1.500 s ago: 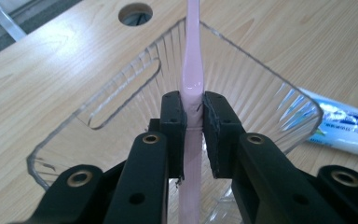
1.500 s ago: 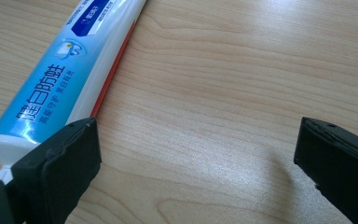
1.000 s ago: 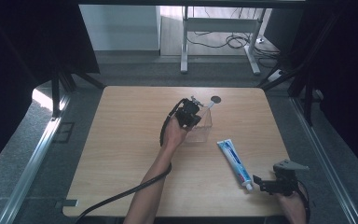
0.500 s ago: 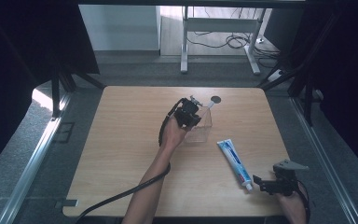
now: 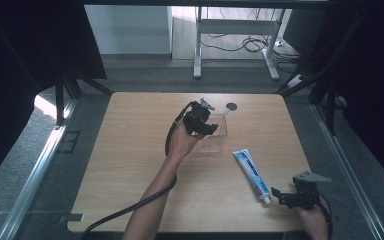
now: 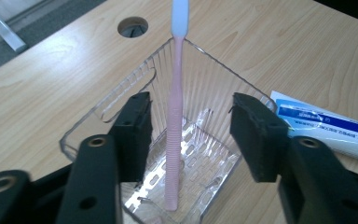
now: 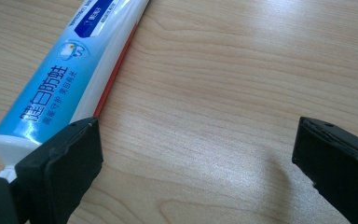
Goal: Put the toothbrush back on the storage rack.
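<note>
Over the clear cup [image 6: 168, 140], your left gripper [image 6: 191, 135] has its jaws apart around the pink toothbrush [image 6: 173, 126] standing inside; toothpaste tube [image 5: 251, 175] lies beside it, right gripper [image 7: 196, 154] wide apart by its cap.

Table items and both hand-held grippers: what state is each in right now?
Toothbrush: standing in the clear cup, leaning on its rim, not gripped.
Clear cup: upright on the table.
Toothpaste tube: lying flat, capped.
Left hand-held gripper: open, jaws either side of the toothbrush.
Right hand-held gripper: open, beside the tube's cap end.
</note>
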The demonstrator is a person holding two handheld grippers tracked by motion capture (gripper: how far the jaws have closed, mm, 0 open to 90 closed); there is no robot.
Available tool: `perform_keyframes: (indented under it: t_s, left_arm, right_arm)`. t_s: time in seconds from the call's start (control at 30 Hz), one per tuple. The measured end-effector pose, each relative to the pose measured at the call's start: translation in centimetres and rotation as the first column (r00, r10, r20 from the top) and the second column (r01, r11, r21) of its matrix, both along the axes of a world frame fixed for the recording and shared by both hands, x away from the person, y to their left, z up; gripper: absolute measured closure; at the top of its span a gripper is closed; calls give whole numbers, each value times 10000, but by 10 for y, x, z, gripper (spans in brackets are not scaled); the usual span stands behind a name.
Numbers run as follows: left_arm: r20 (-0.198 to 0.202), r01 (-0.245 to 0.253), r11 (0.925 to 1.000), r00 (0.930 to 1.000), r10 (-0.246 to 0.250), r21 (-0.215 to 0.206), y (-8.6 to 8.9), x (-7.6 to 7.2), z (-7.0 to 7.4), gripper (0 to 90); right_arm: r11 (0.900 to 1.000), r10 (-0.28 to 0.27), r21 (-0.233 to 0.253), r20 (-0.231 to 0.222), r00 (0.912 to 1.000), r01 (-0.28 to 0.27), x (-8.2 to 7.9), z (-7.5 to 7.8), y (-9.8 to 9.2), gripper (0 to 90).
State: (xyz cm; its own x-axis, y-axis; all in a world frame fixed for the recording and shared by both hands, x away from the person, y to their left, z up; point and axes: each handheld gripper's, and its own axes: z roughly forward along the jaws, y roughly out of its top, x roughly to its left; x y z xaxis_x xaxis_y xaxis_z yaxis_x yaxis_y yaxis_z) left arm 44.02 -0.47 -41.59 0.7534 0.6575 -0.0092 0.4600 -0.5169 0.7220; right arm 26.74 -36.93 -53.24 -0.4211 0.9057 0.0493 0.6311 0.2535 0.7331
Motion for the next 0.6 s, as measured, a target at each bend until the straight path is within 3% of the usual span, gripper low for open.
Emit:
perform_keyframes:
  t_s: [0.33,0.43,0.6]
  left_arm:
    - [-65,279,9995,9996,-280,-176,12,-13,8,216]
    - [-101,393,9989,9992,-396,-256,16,-17,9,176]
    - [-54,414,9991,9991,-414,-31,22,-25,10,138]
  right_arm:
    - [10000,3,6,25,10000,-3,0,0,0,19]
    - [10000,5,2,23,10000,-5,0,0,0,20]
    - [10000,16,-25,22,10000,-16,0,0,0,21]
